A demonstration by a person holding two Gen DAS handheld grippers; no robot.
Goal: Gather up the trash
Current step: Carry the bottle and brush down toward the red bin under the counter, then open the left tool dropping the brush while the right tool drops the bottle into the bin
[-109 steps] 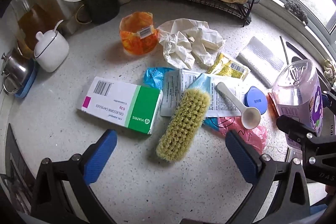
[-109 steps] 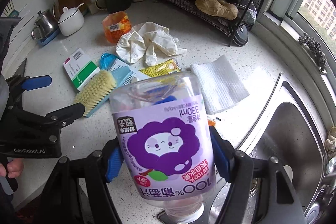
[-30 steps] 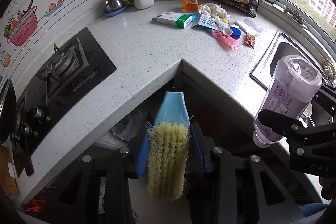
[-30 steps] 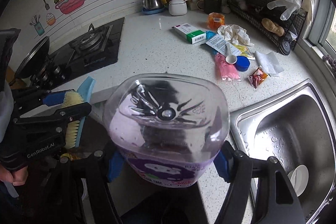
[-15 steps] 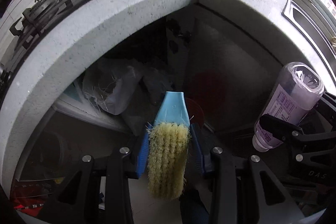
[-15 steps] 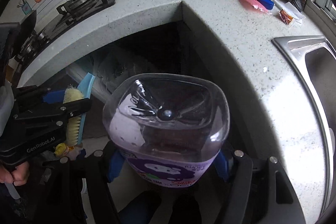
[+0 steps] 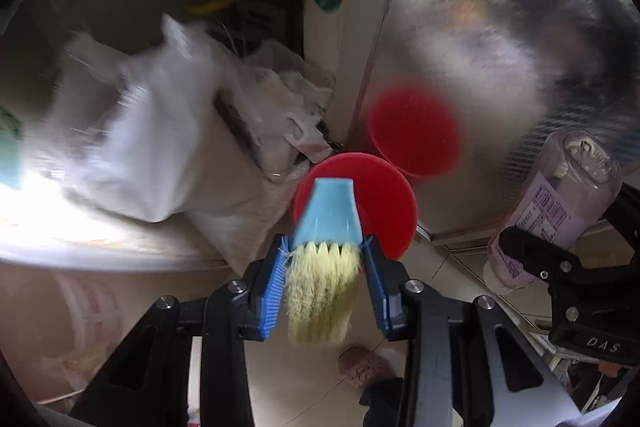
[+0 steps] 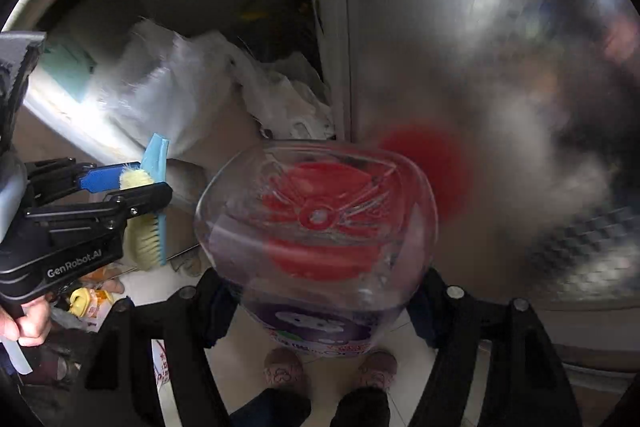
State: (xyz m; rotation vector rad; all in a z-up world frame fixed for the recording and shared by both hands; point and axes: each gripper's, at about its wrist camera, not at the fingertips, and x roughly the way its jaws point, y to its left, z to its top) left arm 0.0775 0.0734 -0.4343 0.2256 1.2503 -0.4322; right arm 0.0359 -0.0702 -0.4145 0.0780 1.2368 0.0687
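Observation:
My left gripper is shut on a scrub brush with a light blue back and yellow bristles, held above a red bin on the floor. It also shows in the right wrist view. My right gripper is shut on a clear plastic bottle with a purple label, bottom toward the camera; the red bin shows through it. The bottle also shows at the right of the left wrist view.
White plastic bags lie in the open cabinet under the counter. A shiny metal door reflects the red bin. Slippers stand on the tiled floor. Small packets lie low at left.
Both grippers have dropped from the counter edge down to floor level in front of the cabinet. The red bin has come into view under the brush and bottle.

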